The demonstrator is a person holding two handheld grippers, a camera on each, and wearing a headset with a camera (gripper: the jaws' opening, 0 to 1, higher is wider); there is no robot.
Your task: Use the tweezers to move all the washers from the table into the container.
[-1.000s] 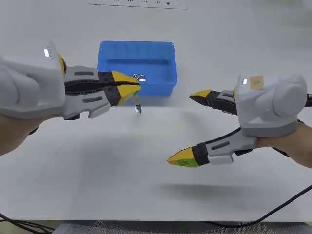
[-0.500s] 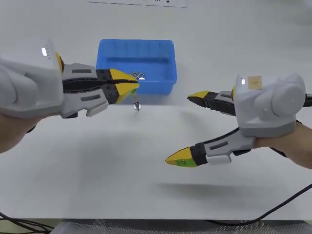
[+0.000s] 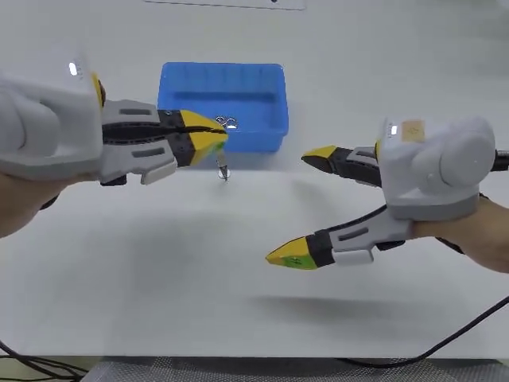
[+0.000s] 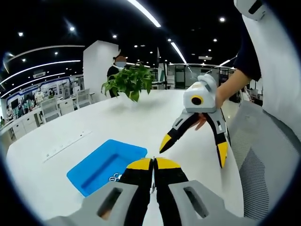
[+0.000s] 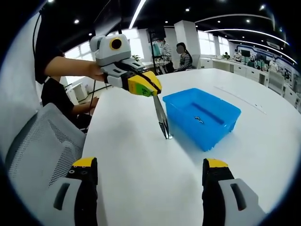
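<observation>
I see my left gripper [image 3: 216, 137] clamped tight on the tweezers [image 5: 160, 117]. They hang point-down just in front of the blue container [image 3: 262, 142], tips at the table [image 3: 159, 263] (whether they pinch a washer, I cannot tell). Washers [image 3: 228, 124] lie inside the container. My right gripper [image 3: 288, 207], jaws spread wide and empty, hovers right of the container, nearer me.

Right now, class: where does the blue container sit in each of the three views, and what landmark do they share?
Head view: blue container upper centre-left.
Left gripper view: blue container lower left, beside the shut jaws.
Right gripper view: blue container right of centre, beside the tweezers.
Shared landmark: washers inside it.
</observation>
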